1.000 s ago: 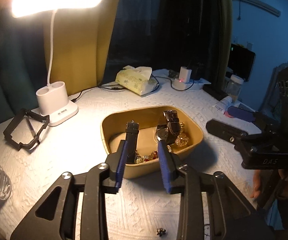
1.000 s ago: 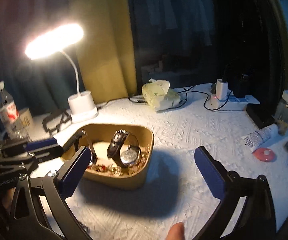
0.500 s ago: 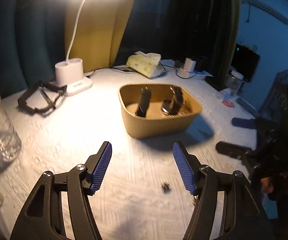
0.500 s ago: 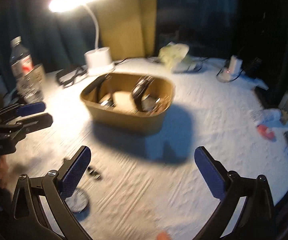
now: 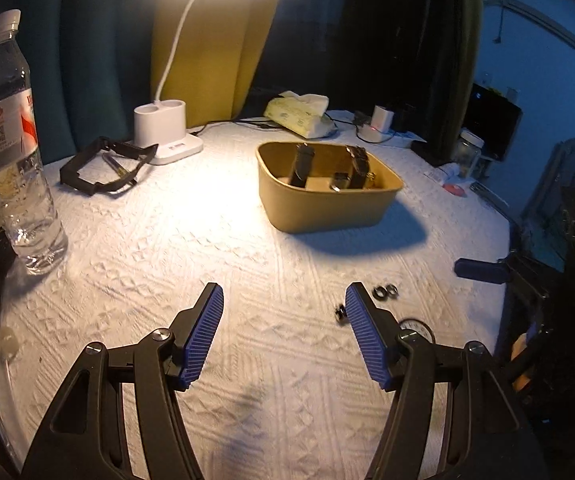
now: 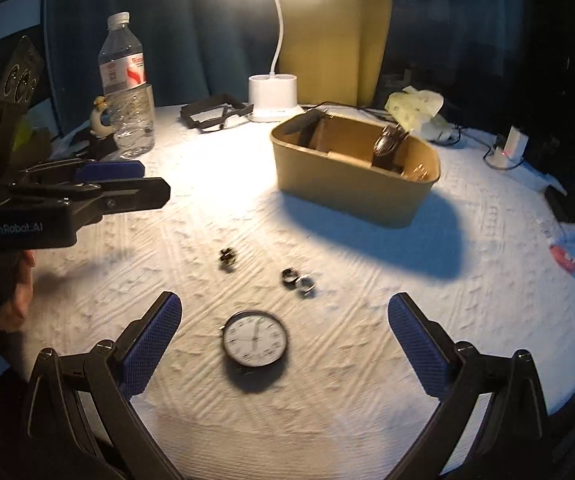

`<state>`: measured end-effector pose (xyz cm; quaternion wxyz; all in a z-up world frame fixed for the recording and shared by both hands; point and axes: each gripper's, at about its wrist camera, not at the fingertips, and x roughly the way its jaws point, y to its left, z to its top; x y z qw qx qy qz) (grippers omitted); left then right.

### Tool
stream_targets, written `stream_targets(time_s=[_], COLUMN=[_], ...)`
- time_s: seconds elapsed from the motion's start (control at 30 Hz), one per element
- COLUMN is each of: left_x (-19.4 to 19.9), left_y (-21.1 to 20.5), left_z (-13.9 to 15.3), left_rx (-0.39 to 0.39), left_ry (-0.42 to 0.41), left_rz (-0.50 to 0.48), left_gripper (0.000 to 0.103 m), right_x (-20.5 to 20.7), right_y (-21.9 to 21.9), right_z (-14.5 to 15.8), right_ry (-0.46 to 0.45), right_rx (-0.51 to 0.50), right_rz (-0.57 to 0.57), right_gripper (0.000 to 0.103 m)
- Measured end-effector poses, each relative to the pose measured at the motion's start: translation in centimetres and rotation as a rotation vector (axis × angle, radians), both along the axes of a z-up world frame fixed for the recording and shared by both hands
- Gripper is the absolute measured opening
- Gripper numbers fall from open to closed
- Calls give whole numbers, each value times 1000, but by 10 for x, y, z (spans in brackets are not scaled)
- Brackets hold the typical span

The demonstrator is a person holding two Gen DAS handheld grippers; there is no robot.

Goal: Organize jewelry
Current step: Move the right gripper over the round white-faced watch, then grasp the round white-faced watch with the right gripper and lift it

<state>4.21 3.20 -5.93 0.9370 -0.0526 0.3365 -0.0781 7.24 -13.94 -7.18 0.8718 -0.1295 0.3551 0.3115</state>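
A home: desk lamp [image 6: 273, 40], tissues [image 5: 299, 114], curtains [image 5: 207, 40].

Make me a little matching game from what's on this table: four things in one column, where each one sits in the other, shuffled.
Things:
1. pocket watch
2. strapped watches
3. water bottle
4. two rings

Places:
a. standing at the table's far left
b. on the cloth between pocket watch and tan box
c. inside the tan box
d. flat on the cloth between the right claw's fingers

Pairs: 1-d, 2-c, 3-a, 4-b
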Motion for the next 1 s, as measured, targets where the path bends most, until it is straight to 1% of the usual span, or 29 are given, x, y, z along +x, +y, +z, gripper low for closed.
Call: stream_targets(time_s=[0.07, 0.1, 0.13, 0.17, 0.23, 0.3, 0.4, 0.47, 0.53, 0.57, 0.6, 0.67, 0.7, 0.73, 0.77, 0.8, 0.83, 0.9, 0.97, 1.0], left_x=[-3, -4, -5, -6, -6, -9, -13, -14, -14, -13, -11, -10, -10, -10, -10, -10, -11, -11, -10, -9], left_y=[-4, -6, -7, -6, -2, 4, 3, -2, -7, -10, -12, -13, -12, -11, -10, -9, -9, -8, -9, -9], left_z=[-2, -4, -5, -6, -7, -5, -2, -1, -1, -2, -3, -4, -4, -4, -5, -5, -5, -4, -5, -6], left_rx=[43, 57, 54, 39, 7, -31, -34, -24, -11, 2, 17, 42, 55, 62, 65, 66, 66, 70, 64, 57], left_ry=[0, 1, 1, 1, 8, -10, -42, -52, -48, -36, -20, -15, -16, -12, -10, -9, -11, -15, -4, 8], left_rz=[9, 6, 1, -1, 15, 20, -1, -21, -43, -55, -57, -28, -2, 15, 25, 34, 36, 39, 18, -7], left_gripper=[67, 67, 67, 67, 67, 67, 67, 67, 67, 67, 67, 67, 67, 67, 67, 67, 67, 67, 67, 67], right_x=[-5, -8, -9, -10, -9, -7, -6, -7, -6, -7, -8, -7, -7, -8, -8, -8, -8, -9, -8, -8], right_y=[2, 2, 2, 2, -1, -4, -2, 1, 3, 3, 4, 3, 2, 2, 2, 1, 1, 1, 0, 0], right_z=[-4, -6, -7, -8, -9, -10, -15, -19, -23, -24, -23, -23, -23, -23, -23, -22, -22, -22, -22, -21], right_ry=[-4, -26, -42, -48, -12, 25, 45, 55, 60, 46, 41, 41, 37, 30, 24, 24, 23, 18, 22, 23], right_rx=[-9, -23, -35, -42, -24, 5, 9, -2, -15, -22, -28, -24, -25, -26, -27, -22, -21, -17, -7, -2], right_rz=[-3, -28, -55, -72, -46, -25, -2, 6, 4, 0, 1, 1, -4, -8, -9, -4, -4, -2, -2, -2], right_gripper=[102, 102, 102, 102, 102, 102, 100, 89, 72, 70, 66, 65, 62, 57, 54, 43, 41, 41, 41, 41])
